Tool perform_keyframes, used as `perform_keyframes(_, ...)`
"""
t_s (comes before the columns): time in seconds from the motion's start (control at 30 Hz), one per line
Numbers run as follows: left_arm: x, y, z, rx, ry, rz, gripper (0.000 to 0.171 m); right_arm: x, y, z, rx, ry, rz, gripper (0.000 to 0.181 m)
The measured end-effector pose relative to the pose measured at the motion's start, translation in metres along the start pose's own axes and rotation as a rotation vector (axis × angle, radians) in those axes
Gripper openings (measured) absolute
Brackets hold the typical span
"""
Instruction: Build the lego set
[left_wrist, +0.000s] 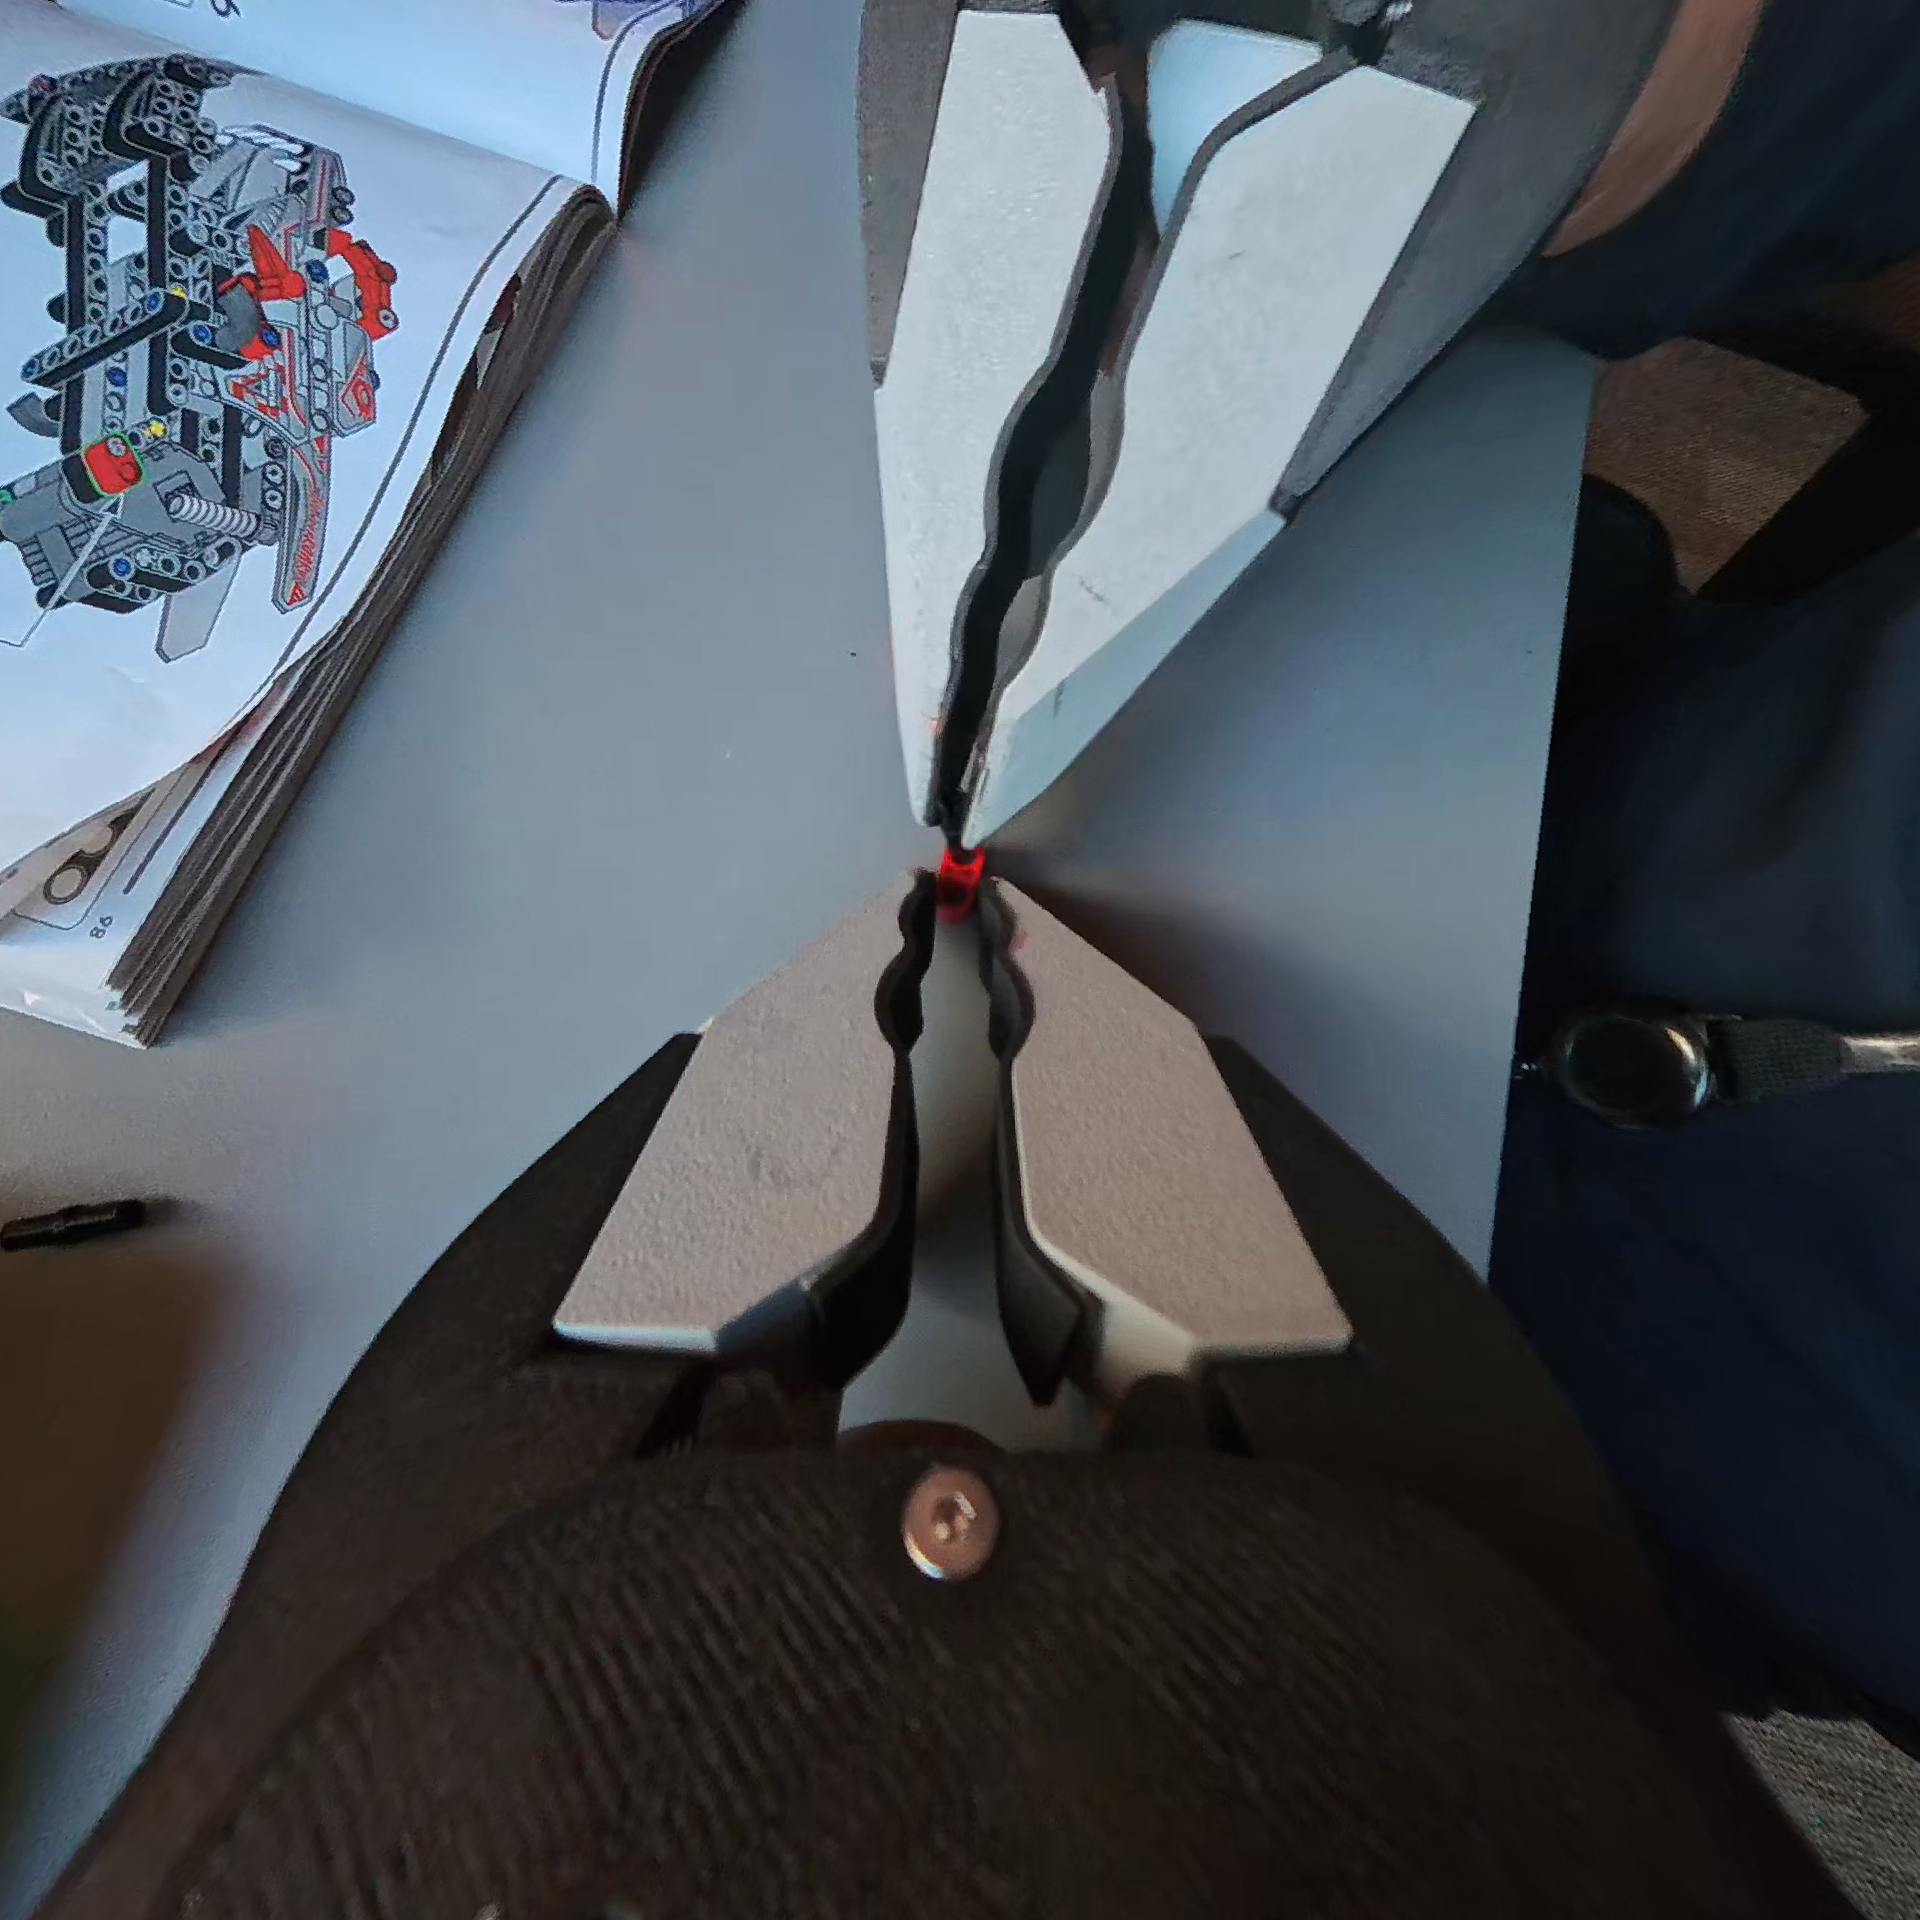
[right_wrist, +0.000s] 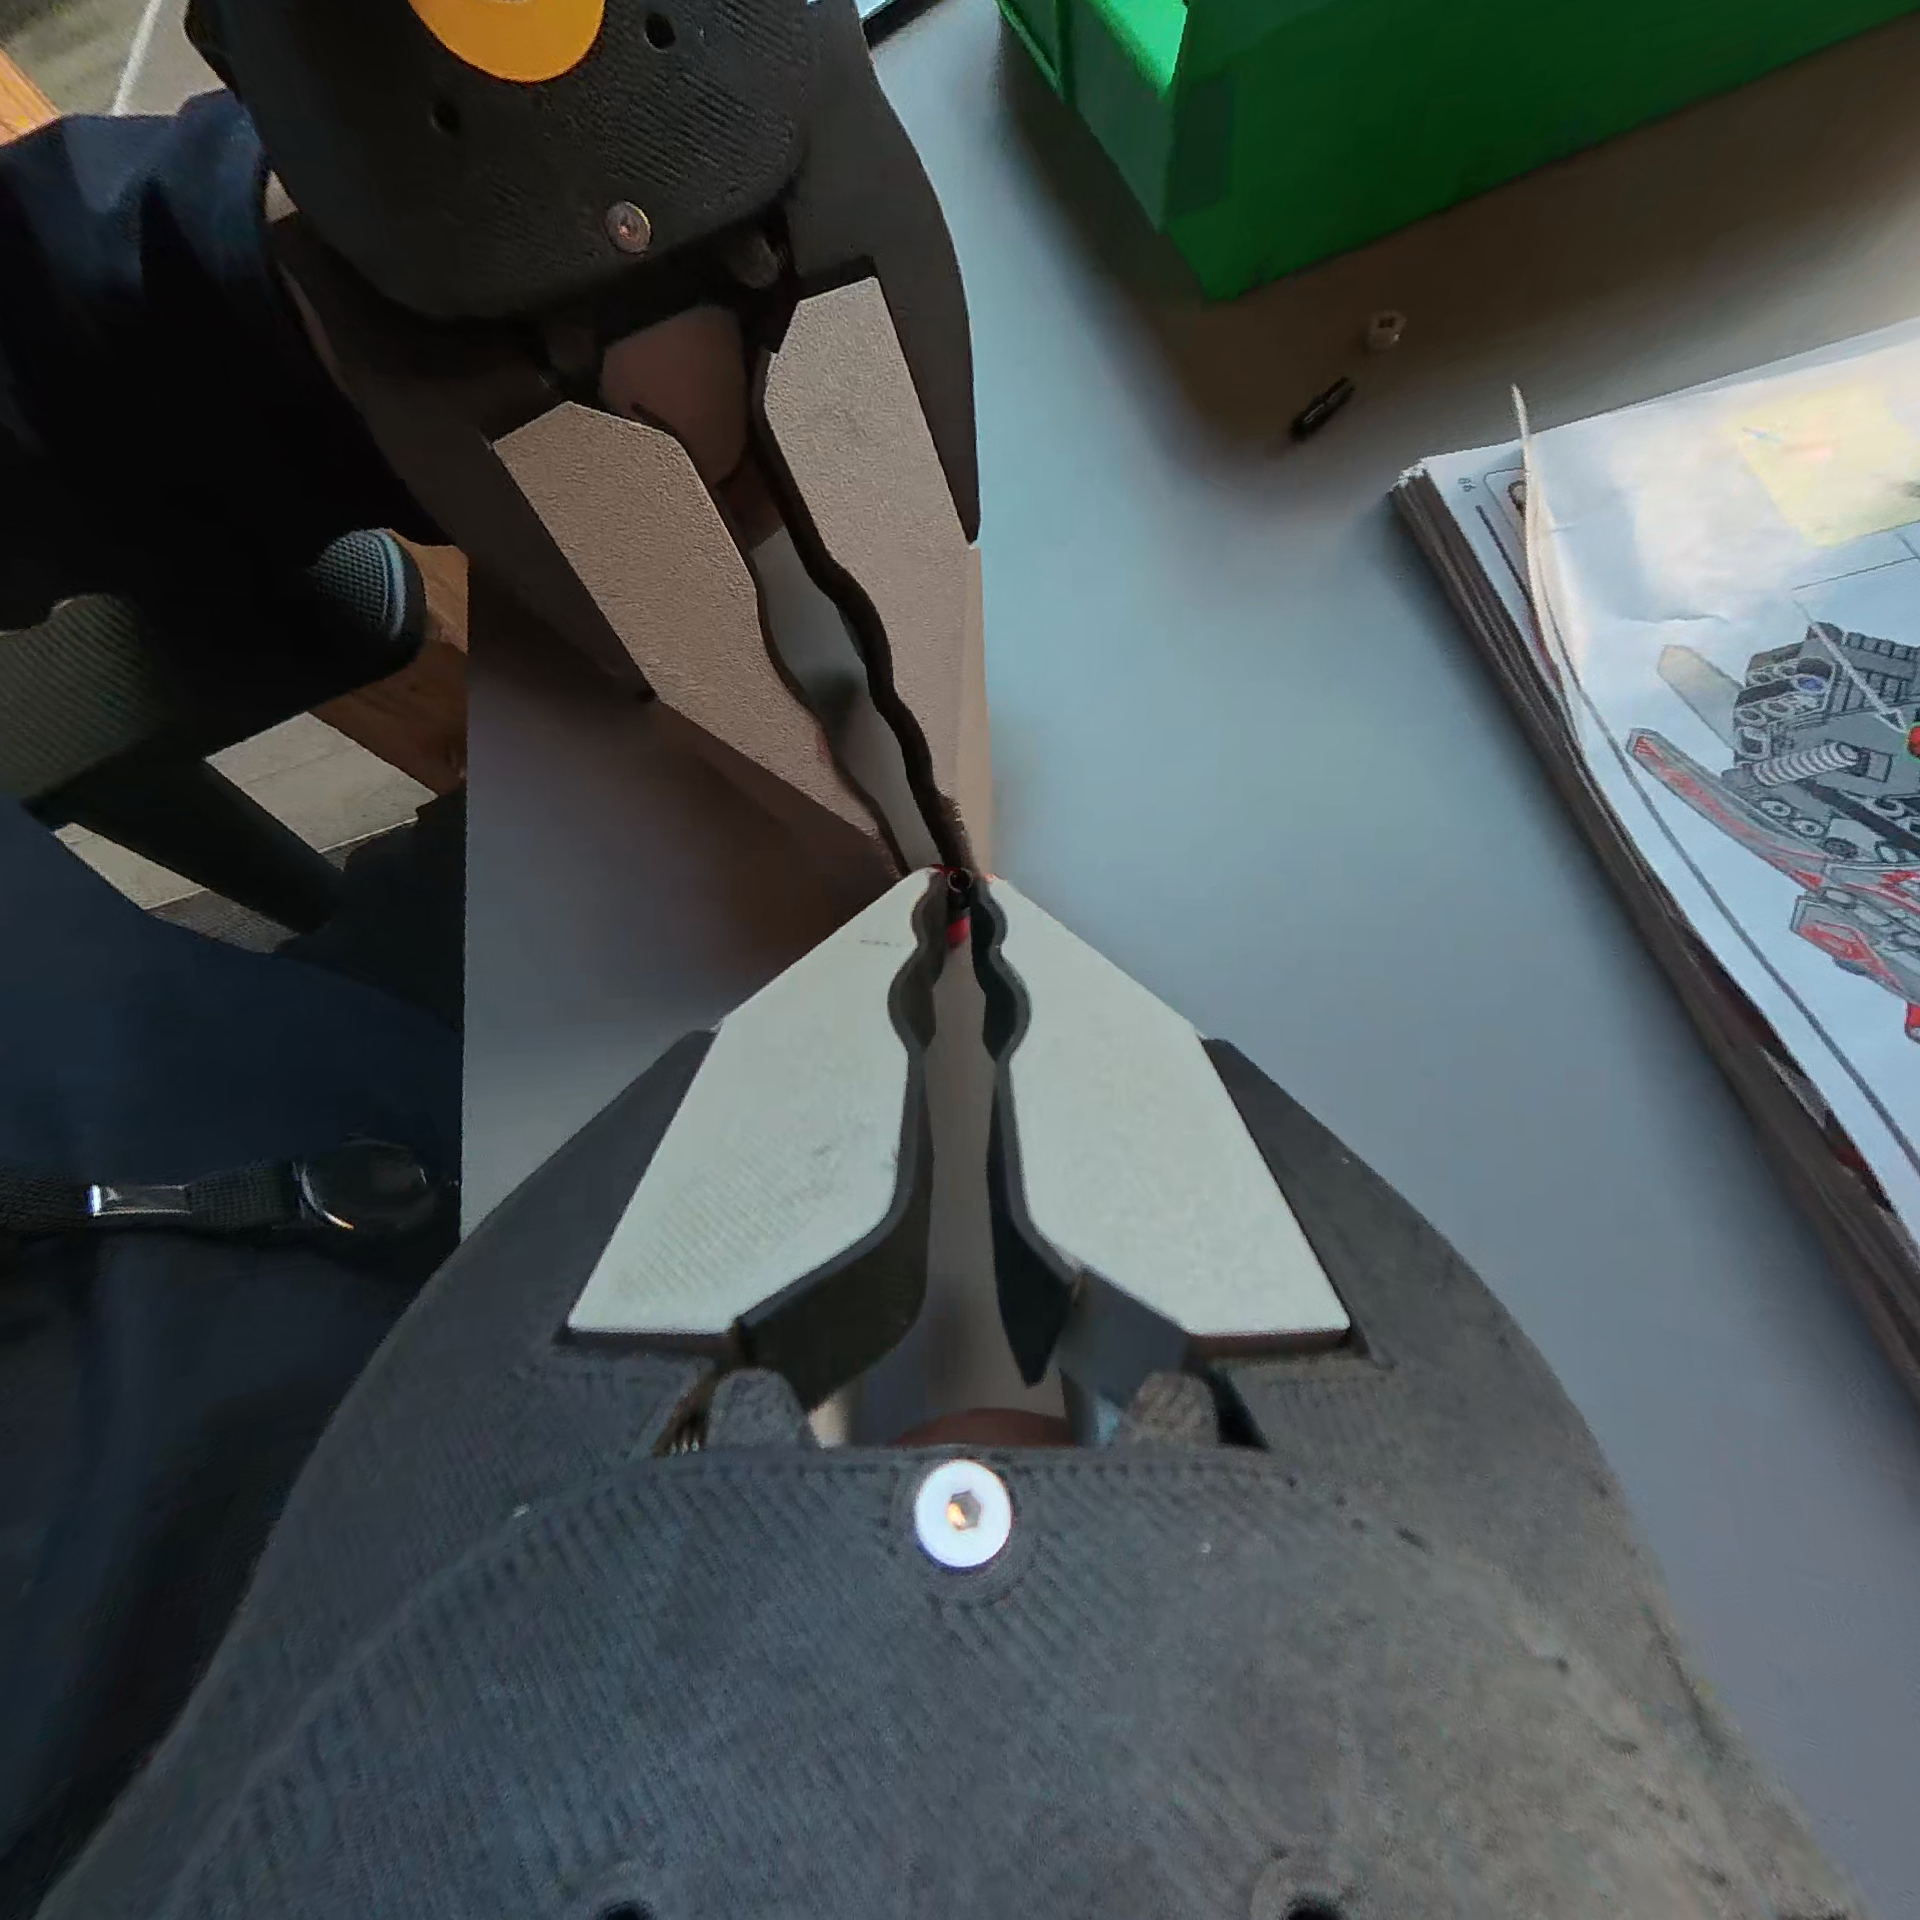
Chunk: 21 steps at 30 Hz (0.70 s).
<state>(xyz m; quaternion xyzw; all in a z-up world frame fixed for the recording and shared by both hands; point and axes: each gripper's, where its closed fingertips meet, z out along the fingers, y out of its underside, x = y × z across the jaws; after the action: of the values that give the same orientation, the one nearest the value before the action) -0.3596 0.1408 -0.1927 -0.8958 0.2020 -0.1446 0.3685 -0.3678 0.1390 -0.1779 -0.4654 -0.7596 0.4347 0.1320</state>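
Observation:
My left gripper (left_wrist: 957, 896) is shut on a small red Lego piece (left_wrist: 958, 883) and holds it above the grey table (left_wrist: 623, 779). My right gripper (right_wrist: 957, 902) is shut on a small black pin (right_wrist: 958, 882). The two grippers meet tip to tip, and the pin's end sits at the red piece. In the left wrist view the right gripper (left_wrist: 956, 831) comes down from the top. In the right wrist view the left gripper (right_wrist: 940, 864) comes down from the top left. The fingers hide most of both parts.
An open instruction booklet (left_wrist: 260, 416) lies at the left; it also shows in the right wrist view (right_wrist: 1714, 779). A loose black pin (left_wrist: 73, 1224) lies on the table. A green box (right_wrist: 1455, 125) and small parts (right_wrist: 1322, 407) stand behind. A person's dark clothing (left_wrist: 1714, 1143) lies past the table's edge. Less than 4 cm separates the two grippers' tips.

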Motion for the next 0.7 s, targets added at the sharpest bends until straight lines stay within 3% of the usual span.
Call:
perform_keyframes(0.47,-0.0001,0.0002,-0.0002,0.001,0.004,-0.009,0.005,-0.0015,0.0019,0.0014,-0.021,-0.027,0.001,0.000)
perform_keyframes(0.6,-0.0002,0.0005,-0.0003,0.000,0.007,-0.011,0.004,-0.0023,0.0021,0.0021,-0.027,0.018,-0.120,0.000)
perform_keyframes(0.7,0.0008,0.0007,-0.0001,-0.001,0.024,-0.018,0.004,-0.0035,0.0031,0.0021,-0.057,0.069,-0.315,0.001)
